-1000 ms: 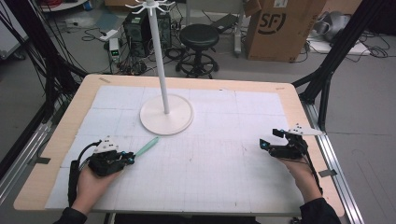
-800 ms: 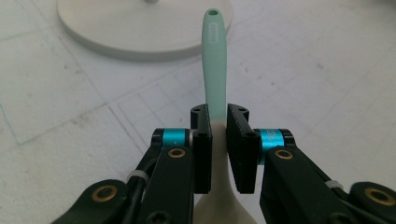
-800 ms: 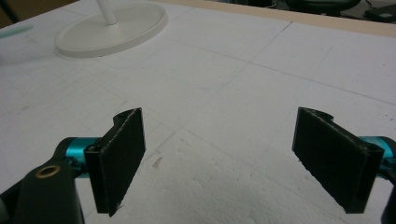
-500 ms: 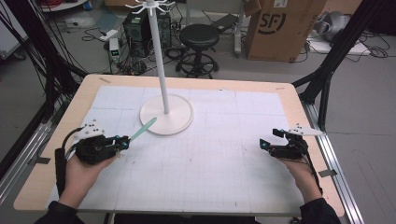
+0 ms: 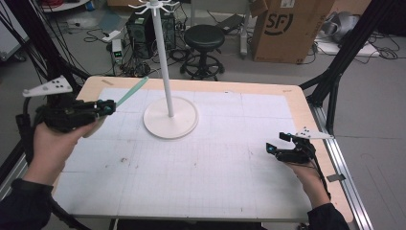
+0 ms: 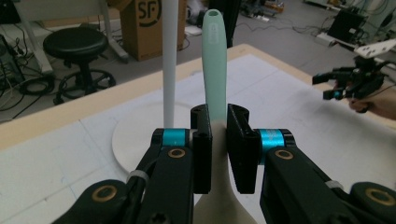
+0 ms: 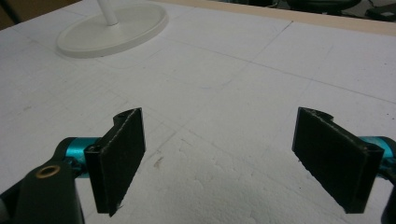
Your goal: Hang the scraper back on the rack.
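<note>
Up at the table's left edge, the left gripper (image 5: 106, 108) is lifted above the surface, jaws clamped tight on a mint-green spatula (image 6: 215, 65); its handle sticks out past the jaws toward the white pole (image 5: 162, 62), and the pale blade end runs back under the gripper, cut off at the bottom of the left gripper view. The handle tip has a small hole. Right beside it stands the rack, pole rising from a round white base (image 5: 171, 118) on the table (image 5: 268, 91), with hooks (image 5: 152, 5) fanned at the top. Over on the right, the right gripper (image 5: 276, 146) sits low near the table's right edge, jaws spread wide with nothing between them, just scuffed white gridded mat (image 7: 224, 84) below. A wooden rim frames that mat. Behind the table: a black stool (image 5: 205, 40), a cardboard box (image 5: 282, 28) printed "SF", a computer tower (image 5: 139, 28) and loose cables on grey floor. Black frame legs flank both sides.
</note>
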Demonstrator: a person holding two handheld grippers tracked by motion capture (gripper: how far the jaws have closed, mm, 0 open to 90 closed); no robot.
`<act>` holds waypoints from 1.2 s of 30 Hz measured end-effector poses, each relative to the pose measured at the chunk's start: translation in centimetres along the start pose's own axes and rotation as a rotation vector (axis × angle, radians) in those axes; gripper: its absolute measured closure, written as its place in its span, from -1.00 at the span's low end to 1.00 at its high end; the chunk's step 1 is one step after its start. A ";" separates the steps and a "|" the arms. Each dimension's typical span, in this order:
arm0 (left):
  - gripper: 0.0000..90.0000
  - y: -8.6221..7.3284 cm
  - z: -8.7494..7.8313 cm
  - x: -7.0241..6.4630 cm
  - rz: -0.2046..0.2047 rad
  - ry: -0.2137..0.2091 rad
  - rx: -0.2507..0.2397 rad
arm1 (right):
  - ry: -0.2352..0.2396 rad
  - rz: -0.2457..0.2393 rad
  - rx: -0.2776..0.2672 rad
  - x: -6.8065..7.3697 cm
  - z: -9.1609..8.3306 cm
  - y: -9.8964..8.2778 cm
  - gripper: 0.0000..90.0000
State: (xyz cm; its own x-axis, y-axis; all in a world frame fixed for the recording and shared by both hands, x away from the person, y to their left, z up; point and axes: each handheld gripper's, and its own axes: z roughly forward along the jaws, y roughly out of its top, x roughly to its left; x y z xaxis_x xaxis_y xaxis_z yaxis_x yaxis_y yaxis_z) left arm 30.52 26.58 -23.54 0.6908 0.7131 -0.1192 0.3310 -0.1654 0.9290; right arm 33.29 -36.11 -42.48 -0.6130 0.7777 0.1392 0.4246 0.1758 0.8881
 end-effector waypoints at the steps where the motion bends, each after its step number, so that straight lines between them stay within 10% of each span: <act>1: 0.79 0.6 -0.1 0.0 0.006 -0.001 -0.001 | 0.001 0.001 0.001 0.0 0.0 0.0 -0.64; 17: 0.79 7.8 -2.1 1.2 0.018 -0.012 -0.052 | 0.000 -0.009 0.009 0.0 0.2 -0.1 -0.64; 36: 0.79 11.3 -2.6 1.5 0.028 -0.003 -0.088 | 0.003 -0.010 0.013 0.0 0.2 -0.1 -0.64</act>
State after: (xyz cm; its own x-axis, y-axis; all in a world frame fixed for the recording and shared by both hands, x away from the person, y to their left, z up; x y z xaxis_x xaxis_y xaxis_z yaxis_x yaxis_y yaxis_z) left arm 33.64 27.51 -12.33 0.7007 0.7073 -0.0935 0.2538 -0.1246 0.9592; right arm 33.36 -36.02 -42.62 -0.6189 0.7743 0.1318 0.4276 0.1913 0.8835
